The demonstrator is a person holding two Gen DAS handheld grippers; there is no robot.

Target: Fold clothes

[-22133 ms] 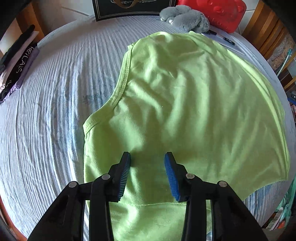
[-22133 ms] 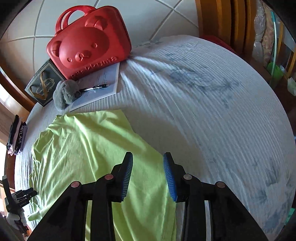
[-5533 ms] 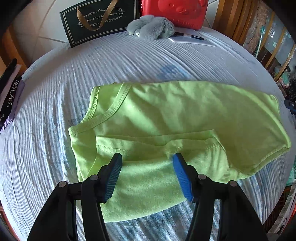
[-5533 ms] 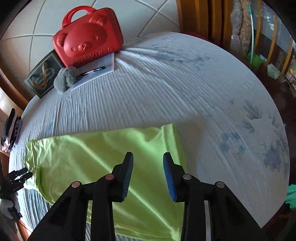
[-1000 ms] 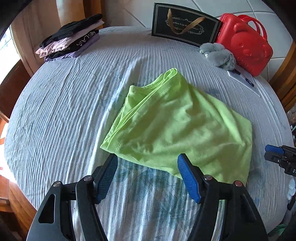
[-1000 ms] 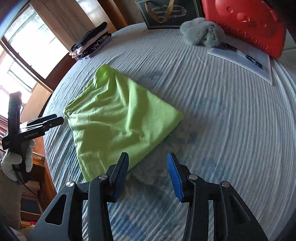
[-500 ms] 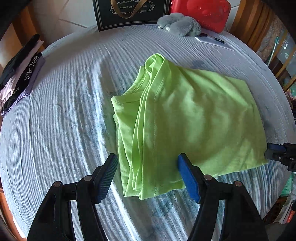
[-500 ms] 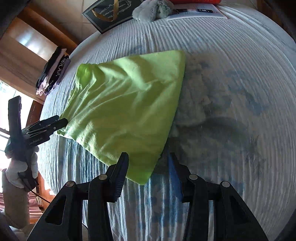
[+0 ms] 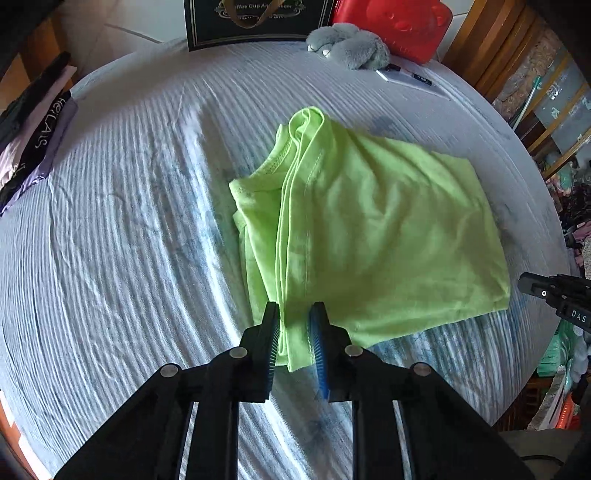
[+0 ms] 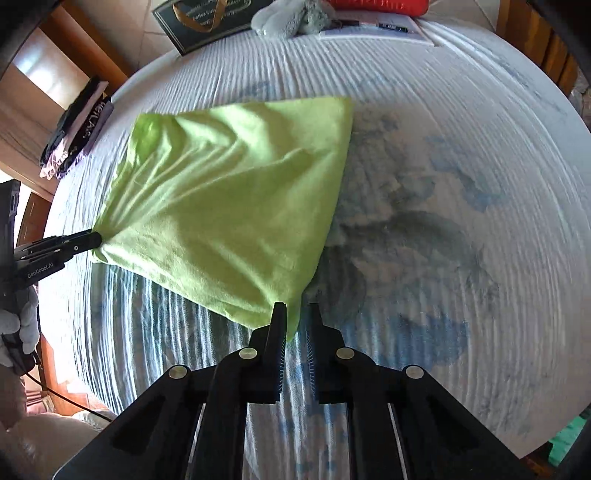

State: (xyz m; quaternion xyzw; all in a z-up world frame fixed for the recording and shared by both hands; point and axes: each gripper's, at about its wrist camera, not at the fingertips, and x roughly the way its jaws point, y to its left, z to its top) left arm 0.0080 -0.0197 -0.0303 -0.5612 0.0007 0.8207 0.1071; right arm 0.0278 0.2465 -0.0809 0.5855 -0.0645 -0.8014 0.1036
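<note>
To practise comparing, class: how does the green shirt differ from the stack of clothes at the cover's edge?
The green shirt is one bright garment in the middle; the stack is several dark and lilac pieces at the edge. The shirt's corner sits between the jaws of the left gripper; nothing touches the stack. Both are folded on the striped cover.

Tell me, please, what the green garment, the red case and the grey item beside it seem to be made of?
Green garment: thin, matte knit, probably cotton jersey; it drapes in soft wrinkles and shows stitched hems. Red case: glossy moulded plastic, judging by its sheen and the raised bear face. Grey item: plush or faux fur, going by its fuzzy pile.
</note>
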